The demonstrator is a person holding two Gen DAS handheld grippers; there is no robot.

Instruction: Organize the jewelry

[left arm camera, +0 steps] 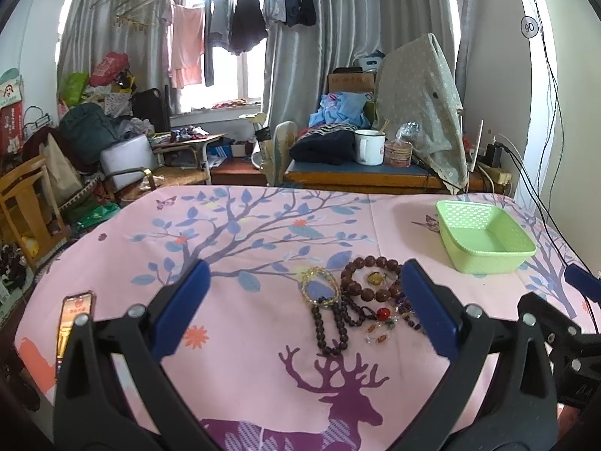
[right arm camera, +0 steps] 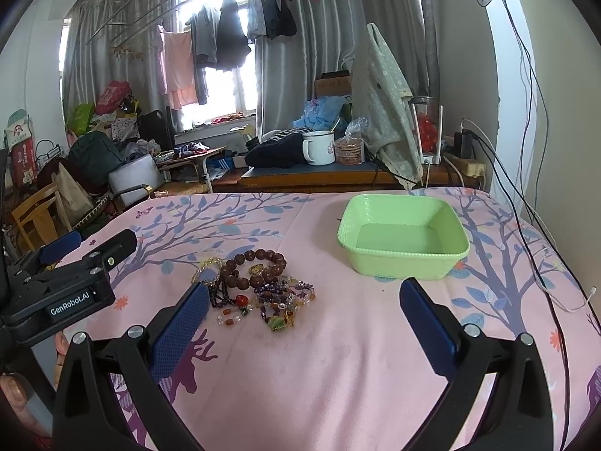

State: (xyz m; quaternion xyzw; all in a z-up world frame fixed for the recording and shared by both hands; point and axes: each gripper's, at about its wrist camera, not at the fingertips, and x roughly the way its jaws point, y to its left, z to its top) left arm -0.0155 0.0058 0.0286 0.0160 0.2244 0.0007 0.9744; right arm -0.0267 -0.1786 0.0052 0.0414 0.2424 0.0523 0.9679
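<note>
Wooden round-bead bracelets (left arm camera: 372, 276), woven-textured green basket (left arm camera: 484, 240)

Pink tree-and-deer cloth (left arm camera: 263, 342) covers table | phone (left arm camera: 73, 323) lies at its left edge | white enamel mug (right arm camera: 318, 147) stands on desk behind, beside bagged biscuits (right arm camera: 349, 150) | laundry (left arm camera: 240, 18) hangs at window | white cable (right arm camera: 571, 300) lies on cloth, right
</note>
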